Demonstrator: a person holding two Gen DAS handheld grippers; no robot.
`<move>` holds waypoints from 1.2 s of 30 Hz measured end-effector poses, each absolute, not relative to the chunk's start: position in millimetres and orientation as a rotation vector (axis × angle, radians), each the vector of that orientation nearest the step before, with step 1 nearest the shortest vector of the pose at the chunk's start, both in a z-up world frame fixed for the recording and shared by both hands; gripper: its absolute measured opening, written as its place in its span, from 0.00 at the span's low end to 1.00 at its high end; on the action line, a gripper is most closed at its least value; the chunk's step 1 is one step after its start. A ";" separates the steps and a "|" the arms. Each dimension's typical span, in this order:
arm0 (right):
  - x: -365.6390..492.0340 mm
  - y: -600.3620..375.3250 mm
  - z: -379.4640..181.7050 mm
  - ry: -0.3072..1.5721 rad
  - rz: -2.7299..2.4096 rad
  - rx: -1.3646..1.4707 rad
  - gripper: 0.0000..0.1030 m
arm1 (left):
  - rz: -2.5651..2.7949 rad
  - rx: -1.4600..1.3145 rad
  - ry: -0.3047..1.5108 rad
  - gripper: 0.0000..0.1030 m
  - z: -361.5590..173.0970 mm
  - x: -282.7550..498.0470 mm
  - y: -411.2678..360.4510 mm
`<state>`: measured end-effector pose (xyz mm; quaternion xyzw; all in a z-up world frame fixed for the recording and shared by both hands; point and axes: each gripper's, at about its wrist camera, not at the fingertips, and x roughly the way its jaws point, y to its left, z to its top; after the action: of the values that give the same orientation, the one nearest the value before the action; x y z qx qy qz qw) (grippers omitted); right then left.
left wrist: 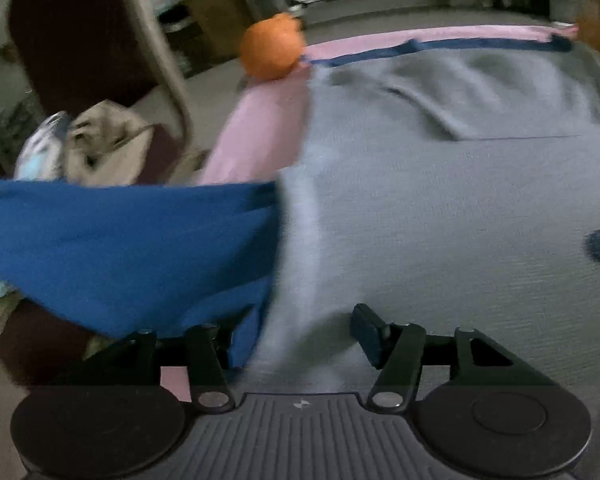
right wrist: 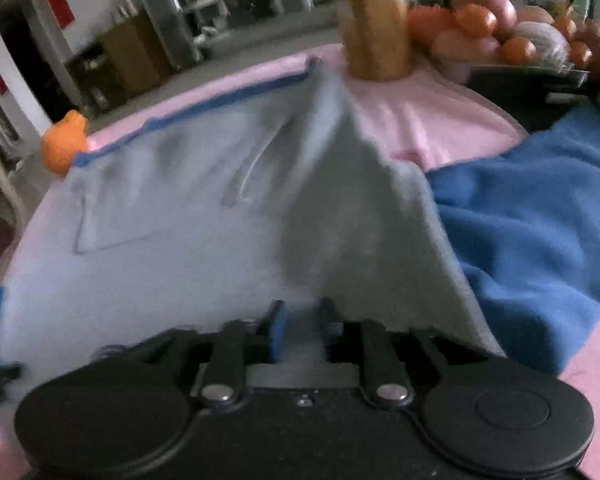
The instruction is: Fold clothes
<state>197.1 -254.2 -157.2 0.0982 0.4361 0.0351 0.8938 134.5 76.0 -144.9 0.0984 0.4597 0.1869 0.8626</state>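
Observation:
A grey sweatshirt (left wrist: 440, 200) with blue sleeves and a blue hem lies spread on a pink tablecloth (left wrist: 256, 128). My left gripper (left wrist: 308, 332) stands open low over its left side. The right finger (left wrist: 370, 334) rests on grey cloth, and the left finger is hidden under the blue sleeve (left wrist: 120, 248), which hangs off the table edge. My right gripper (right wrist: 303, 320) is shut on the right edge of the grey sweatshirt (right wrist: 180, 240), lifting it into a tented fold (right wrist: 360, 220). The other blue sleeve (right wrist: 540, 220) lies bunched to the right.
An orange plush toy (left wrist: 272, 46) (right wrist: 64, 146) sits at the far left table corner. A yellowish upright object (right wrist: 376, 32) and a fruit bowl (right wrist: 500, 32) stand at the back right. A chair (left wrist: 152, 52) holding loose clothes (left wrist: 100, 144) stands left of the table.

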 end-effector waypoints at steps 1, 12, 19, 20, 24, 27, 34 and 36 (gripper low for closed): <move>194.2 -265.1 -157.4 0.907 0.024 0.239 0.00 | 0.400 0.184 0.970 0.58 -143.6 132.5 82.3; 136.1 -366.3 -153.5 0.882 -0.132 0.783 0.08 | 0.343 0.048 0.962 0.56 -121.4 88.1 97.8; 98.5 -318.0 -148.6 0.939 0.047 0.743 0.23 | 0.150 -0.008 0.955 0.52 -113.8 67.5 68.3; 98.7 -307.9 -149.0 0.945 0.086 0.720 0.23 | 0.136 0.012 0.948 0.52 -114.8 69.0 62.2; 107.6 -269.3 -143.2 0.923 0.198 0.570 0.23 | 0.127 0.056 0.972 0.52 -126.6 78.3 49.7; 114.2 -252.3 -147.0 0.945 0.232 0.518 0.23 | 0.151 0.064 1.021 0.61 -139.7 86.6 48.4; 117.1 -239.8 -158.9 0.996 0.205 0.422 0.22 | 0.168 0.045 1.037 0.67 -139.3 77.4 57.7; 110.3 -242.0 -156.2 1.001 0.212 0.411 0.22 | 0.177 0.036 1.045 0.67 -136.5 69.2 62.5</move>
<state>110.3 -242.0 -156.2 0.1954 0.4754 0.1005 0.8519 69.2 62.5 -136.5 0.0170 0.4984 0.0842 0.8627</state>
